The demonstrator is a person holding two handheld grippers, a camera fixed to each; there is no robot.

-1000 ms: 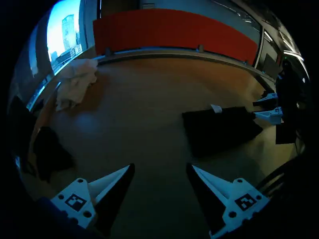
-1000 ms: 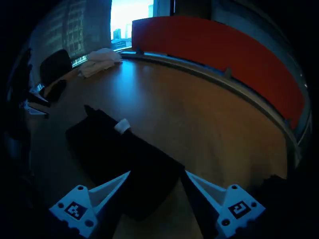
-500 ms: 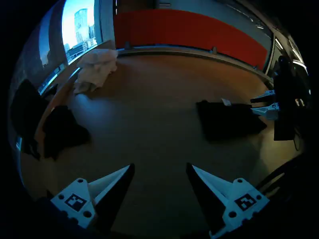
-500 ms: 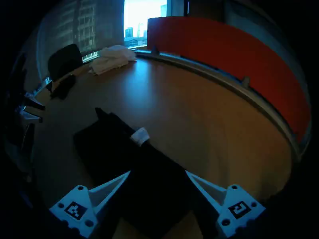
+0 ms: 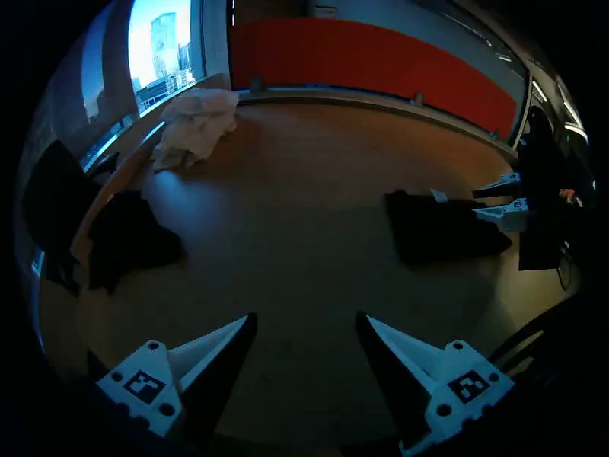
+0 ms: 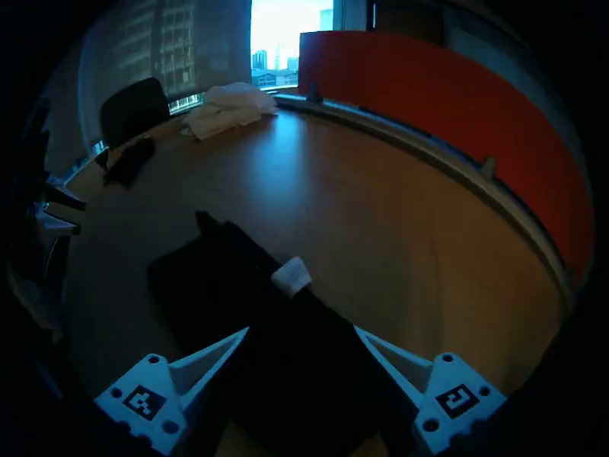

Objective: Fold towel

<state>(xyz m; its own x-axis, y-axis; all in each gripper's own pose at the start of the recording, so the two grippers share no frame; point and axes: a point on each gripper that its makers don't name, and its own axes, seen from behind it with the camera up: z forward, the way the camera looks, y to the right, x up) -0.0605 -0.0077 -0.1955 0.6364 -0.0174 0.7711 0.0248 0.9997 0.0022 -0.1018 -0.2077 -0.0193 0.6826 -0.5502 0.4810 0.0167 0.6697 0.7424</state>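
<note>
A: What is on the far left of the table (image 5: pixel 304 190)?

B: A dark cloth (image 5: pixel 129 240) in a heap, by the edge. Past it, near the window, sits a white pile of cloth (image 5: pixel 194 126).

A: And the left gripper (image 5: pixel 304 316)?

B: Its two fingers are spread wide. Nothing is between them, just bare table.

A: Where is the towel (image 5: pixel 445 228)?

B: It lies flat on the table, off to the right, well apart from the left gripper. It is dark, with a small white tag (image 6: pixel 293 276) on it.

A: Is the right gripper (image 6: pixel 301 329) there?

B: Yes. Its fingers are spread too, and the towel's near end lies between them. It is so dark there that I can't tell if they touch it. They are not pinching it.

A: So which step is this?

B: I think a fold is about to start. No corner is lifted.

A: What comes next?

B: I guess the left gripper must go over to the towel. Then both should pinch an edge, lift it, and lay it over the other half, nice and even.
</note>
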